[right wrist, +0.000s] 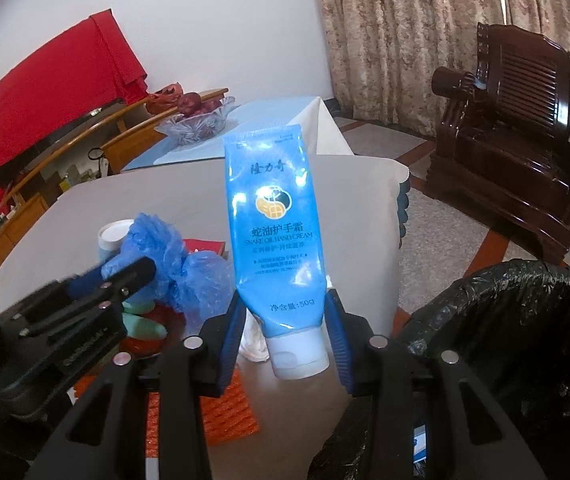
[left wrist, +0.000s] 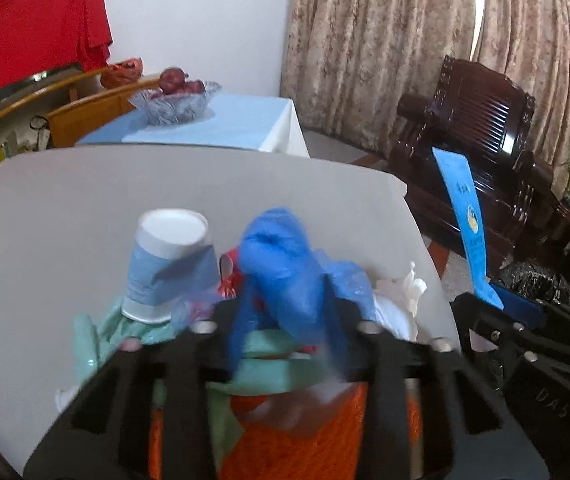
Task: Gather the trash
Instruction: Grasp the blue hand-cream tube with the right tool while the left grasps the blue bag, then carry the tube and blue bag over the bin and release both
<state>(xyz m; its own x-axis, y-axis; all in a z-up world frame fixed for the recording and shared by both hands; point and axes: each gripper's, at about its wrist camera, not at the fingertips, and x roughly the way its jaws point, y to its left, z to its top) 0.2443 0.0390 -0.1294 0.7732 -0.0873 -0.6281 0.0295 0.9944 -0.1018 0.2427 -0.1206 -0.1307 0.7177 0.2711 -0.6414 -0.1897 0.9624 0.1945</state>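
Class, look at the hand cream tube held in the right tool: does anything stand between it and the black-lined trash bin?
Nothing visible does. The right tool grips the blue hand cream tube upright near the table's edge, and the trash bin stands open just beside it, with only bare floor between.

On the table, an upturned paper cup stands left of a crumpled plastic glove, with tissue to the right. The left claw grips the glove; the right claw holds a hand cream tube upright beside the bin. Behind, a fruit bowl sits on a second table.
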